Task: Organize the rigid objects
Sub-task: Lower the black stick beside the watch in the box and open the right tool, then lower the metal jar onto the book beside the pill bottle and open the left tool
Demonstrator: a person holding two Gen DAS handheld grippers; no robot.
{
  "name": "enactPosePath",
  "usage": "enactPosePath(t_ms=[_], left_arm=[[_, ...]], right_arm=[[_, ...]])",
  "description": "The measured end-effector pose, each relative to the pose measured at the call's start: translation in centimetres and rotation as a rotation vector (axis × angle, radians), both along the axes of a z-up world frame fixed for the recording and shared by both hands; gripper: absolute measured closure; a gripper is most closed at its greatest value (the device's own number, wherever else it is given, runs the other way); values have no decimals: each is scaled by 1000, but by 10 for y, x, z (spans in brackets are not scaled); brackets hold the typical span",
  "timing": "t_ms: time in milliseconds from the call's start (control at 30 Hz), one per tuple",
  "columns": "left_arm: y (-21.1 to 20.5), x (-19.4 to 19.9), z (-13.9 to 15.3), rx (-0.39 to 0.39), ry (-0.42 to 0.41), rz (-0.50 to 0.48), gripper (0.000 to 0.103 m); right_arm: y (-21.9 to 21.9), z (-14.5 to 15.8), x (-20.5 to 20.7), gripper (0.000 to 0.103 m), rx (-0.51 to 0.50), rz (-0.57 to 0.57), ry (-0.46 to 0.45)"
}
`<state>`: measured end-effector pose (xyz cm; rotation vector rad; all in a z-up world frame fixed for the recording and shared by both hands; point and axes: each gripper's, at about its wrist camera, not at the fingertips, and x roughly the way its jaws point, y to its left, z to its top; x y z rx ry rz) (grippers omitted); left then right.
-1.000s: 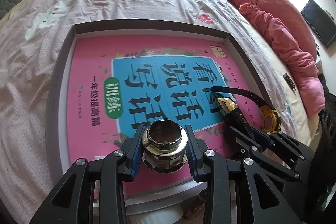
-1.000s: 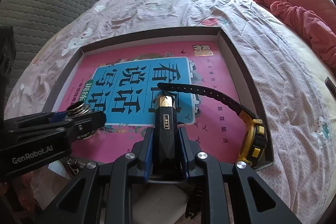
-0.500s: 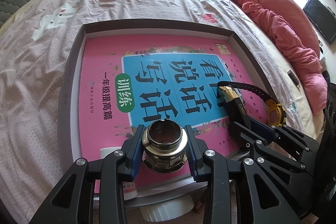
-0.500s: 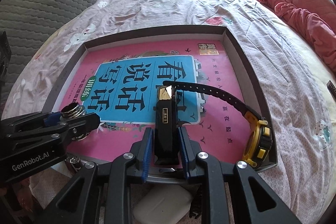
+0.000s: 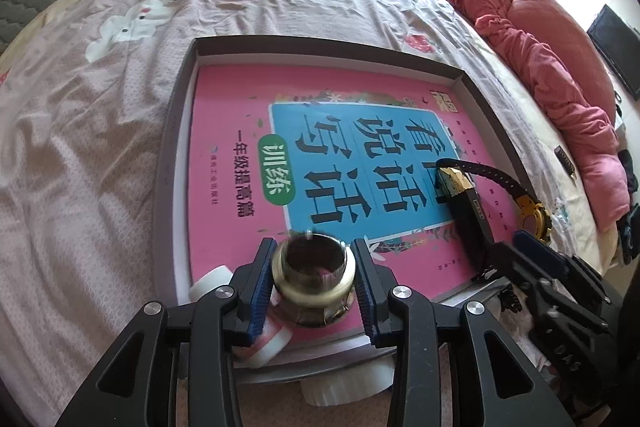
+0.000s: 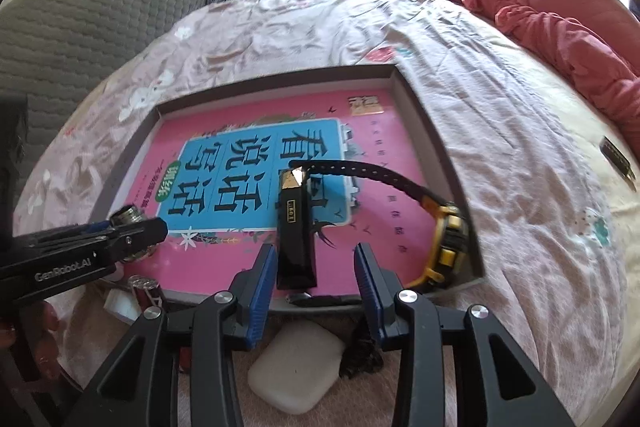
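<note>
A grey shallow box (image 5: 176, 131) lies on the bed with a pink and blue book (image 5: 344, 147) in it. My left gripper (image 5: 314, 277) is shut on a metal pipe fitting (image 5: 314, 275) over the box's near left corner; it also shows in the right wrist view (image 6: 130, 217). My right gripper (image 6: 314, 267) is open, its fingers apart around the near end of a black and gold bar (image 6: 296, 227) that lies on the book. A black and yellow watch (image 6: 444, 227) lies in the box's near right corner.
A white bottle (image 5: 212, 281) lies under my left gripper at the box's edge. A white case (image 6: 296, 371) and a dark chain (image 6: 362, 351) lie on the bed in front of the box. A pink quilt (image 6: 560, 19) is heaped at the right.
My right gripper has opened and let go of the black and gold bar, which now lies on the book. Both grippers have drawn back toward the box's near edge.
</note>
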<state>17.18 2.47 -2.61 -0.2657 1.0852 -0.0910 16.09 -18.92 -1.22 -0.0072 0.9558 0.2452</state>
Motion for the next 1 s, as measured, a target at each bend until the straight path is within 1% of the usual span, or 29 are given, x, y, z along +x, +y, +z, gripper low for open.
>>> enactPosePath(t_ms=[167, 333, 367, 467, 667, 867, 1000], left_arm=[[3, -5, 3, -14, -10, 14, 59], [5, -9, 7, -20, -18, 14, 58], [5, -10, 8, -21, -21, 13, 57], [7, -16, 13, -44, -43, 21, 48], [11, -25, 19, -44, -60, 39, 47], [11, -32, 26, -56, -70, 45, 47], [17, -40, 34, -64, -95, 73, 45]], right_arm=[[-6, 5, -9, 63, -2, -15, -16], [-6, 9, -15, 63, 2, -21, -24], [-6, 9, -15, 63, 2, -20, -25], [-5, 12, -19, 63, 0, -26, -36], [-8, 17, -25, 58, 0, -40, -50], [-12, 21, -31, 58, -2, -55, -56], [-15, 24, -37, 57, -14, -62, -64]])
